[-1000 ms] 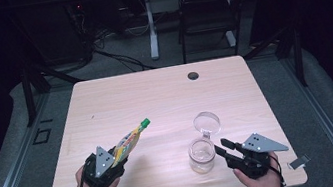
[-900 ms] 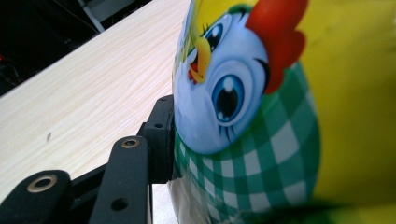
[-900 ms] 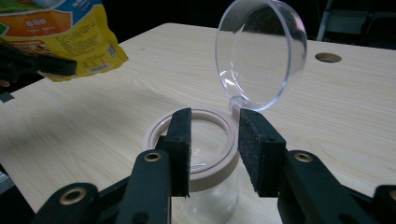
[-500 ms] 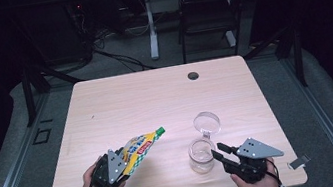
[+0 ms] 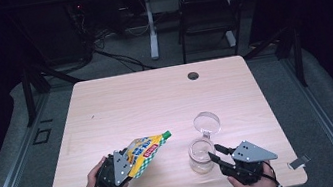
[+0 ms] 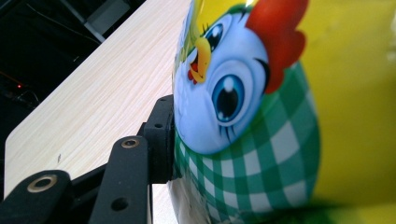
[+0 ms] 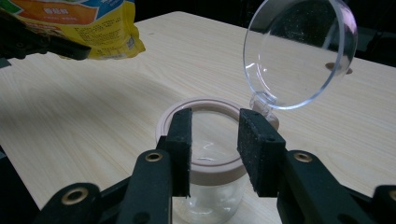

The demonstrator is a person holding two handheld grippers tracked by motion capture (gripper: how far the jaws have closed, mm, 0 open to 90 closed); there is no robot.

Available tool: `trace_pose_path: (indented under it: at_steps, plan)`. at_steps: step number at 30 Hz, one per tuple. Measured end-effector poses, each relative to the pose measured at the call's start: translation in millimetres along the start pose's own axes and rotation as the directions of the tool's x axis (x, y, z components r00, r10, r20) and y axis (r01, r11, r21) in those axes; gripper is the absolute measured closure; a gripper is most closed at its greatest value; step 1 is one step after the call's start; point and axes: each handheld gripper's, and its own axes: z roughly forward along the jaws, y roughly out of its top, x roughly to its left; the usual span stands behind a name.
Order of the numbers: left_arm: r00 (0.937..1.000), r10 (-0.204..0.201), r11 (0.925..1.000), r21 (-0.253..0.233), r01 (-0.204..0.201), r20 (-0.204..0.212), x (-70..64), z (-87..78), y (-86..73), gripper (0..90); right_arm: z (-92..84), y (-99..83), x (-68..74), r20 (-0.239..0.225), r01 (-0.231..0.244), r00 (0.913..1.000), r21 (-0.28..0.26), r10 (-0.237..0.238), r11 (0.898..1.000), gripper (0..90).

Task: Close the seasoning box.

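While tipping the pouch [image 5: 147, 151], clamped in the left gripper [image 5: 124, 166] just left of the open jar [image 5: 201, 158], line its green cap [image 5: 166, 134] over the rim first. Steady the jar with the right gripper [image 7: 215, 140]: jaws just eased wider, nothing between, tips at the rim.

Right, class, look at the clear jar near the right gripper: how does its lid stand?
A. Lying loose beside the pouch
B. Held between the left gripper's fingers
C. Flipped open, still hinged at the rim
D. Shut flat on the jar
C: in the right gripper view the clear round lid stands up from a hinge at the rim of the jar, whose mouth is uncovered; the high view shows the lid tipped back behind the jar.
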Motion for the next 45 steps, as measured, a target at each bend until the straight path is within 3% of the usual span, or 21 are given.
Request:
trace_pose_path:
  at_steps: [9,23,38,45]
  plan:
    - [0.9985,0.054,0.9984,0.018,-0.054,0.004,-9.1,7.0,-0.2,55.9,0.7,-0.6,1.3,-0.008,0.0,1.0,-0.002,0.0,1.0,64.3]
    - [0.9952,0.095,0.9947,0.037,-0.096,0.025,-19.3,15.9,-2.4,55.9,4.8,-2.8,4.7,-0.009,0.021,0.9997,0.023,-0.021,1.0,65.4]
    - [0.9898,0.143,0.9882,0.057,-0.143,0.002,-25.3,19.2,-1.7,55.9,6.1,-2.7,7.5,-0.014,0.027,0.9996,0.022,-0.026,0.999,65.4]
    - [0.9872,0.159,0.9857,0.061,-0.157,-0.016,-26.9,19.6,-0.3,55.9,6.6,-1.6,11.1,-0.012,0.056,0.9984,0.027,-0.055,0.998,65.4]
